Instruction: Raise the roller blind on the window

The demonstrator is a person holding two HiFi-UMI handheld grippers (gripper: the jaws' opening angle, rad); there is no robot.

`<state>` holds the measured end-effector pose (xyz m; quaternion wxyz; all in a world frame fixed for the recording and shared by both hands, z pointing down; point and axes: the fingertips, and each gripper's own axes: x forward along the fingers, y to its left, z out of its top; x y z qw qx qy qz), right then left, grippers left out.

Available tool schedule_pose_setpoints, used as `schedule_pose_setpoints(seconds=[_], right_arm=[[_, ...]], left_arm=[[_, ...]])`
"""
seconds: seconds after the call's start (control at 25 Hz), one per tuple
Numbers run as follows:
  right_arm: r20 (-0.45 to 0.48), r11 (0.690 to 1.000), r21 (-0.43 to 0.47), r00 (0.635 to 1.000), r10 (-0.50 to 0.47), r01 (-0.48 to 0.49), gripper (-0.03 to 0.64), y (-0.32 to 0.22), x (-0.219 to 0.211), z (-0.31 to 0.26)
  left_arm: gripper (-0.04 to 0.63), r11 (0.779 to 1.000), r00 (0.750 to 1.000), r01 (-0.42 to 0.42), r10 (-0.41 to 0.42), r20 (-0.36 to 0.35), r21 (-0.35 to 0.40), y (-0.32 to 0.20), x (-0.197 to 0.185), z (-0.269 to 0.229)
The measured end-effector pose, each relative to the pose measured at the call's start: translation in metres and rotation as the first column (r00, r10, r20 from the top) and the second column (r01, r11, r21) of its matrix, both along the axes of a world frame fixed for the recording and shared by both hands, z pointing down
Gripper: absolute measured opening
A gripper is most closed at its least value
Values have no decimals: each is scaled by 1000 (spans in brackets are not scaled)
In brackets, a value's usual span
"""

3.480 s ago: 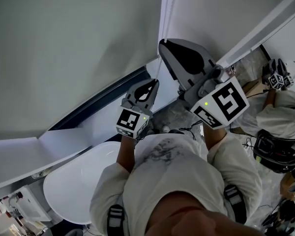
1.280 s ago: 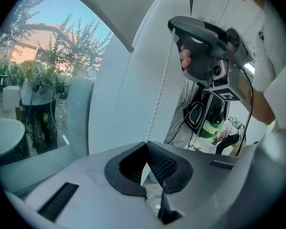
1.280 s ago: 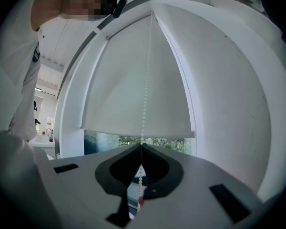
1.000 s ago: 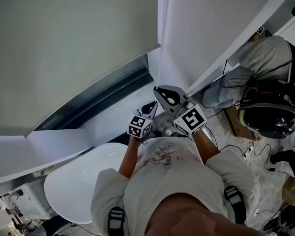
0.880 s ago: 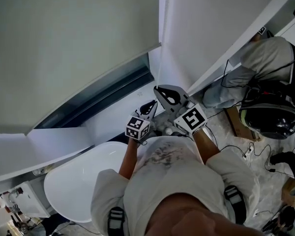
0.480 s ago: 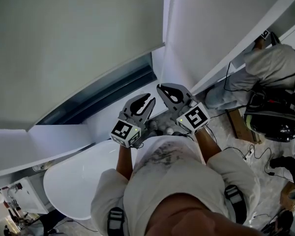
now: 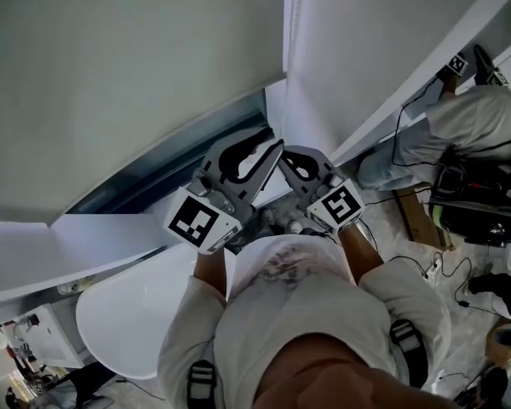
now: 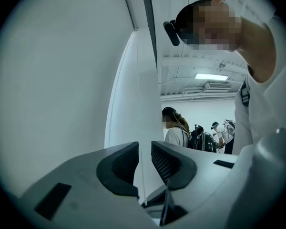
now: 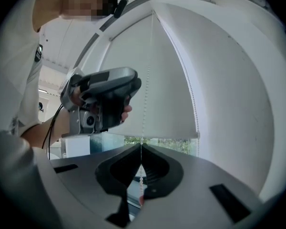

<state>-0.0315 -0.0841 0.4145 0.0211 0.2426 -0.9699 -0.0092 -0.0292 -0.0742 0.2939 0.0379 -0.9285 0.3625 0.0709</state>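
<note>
The pale grey fabric roller blind (image 7: 128, 75) covers most of the window (image 7: 175, 167); just below its hem the grey right gripper (image 9: 141, 149) is clamped on the white bead chain (image 9: 143, 104), seemingly to haul it; higher beside the blind, the grey left gripper (image 8: 144, 151) holds jaws apart around that chain, probably for the next grip.

White round table (image 7: 123, 318), cables (image 7: 433, 267) on floor (image 7: 464, 322), ceiling light (image 8: 211, 76)
</note>
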Motion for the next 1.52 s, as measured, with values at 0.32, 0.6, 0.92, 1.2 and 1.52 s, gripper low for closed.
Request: schedule_pose_setpoints(seconds=[0.32,0.6,0.92,1.2,1.52], right_arm=[[-4,1000,-3,1000,-6,6,61,0,-2,4],[15,1000,25,1000,-10,10,61,3,-11,-4],[22,1000,22,1000,-13,12,61,2,-10,-3],[-57,999,-27,998,-24,22,61,5,-17,20],[-113,993,-118,993,-24,11,61,0,-11,69]], left_arm=[[72,998,1000,-11,11,12,66,-21,10,-44],[21,999,1000,-10,9,20,51,-24,11,-56],[9,998,1000,16,-15,-18,65,-23,6,-52],[9,1000,1000,27,-27,-5,13,-26,7,-31],[9,995,999,41,-43,-20,-85,-35,9,16]])
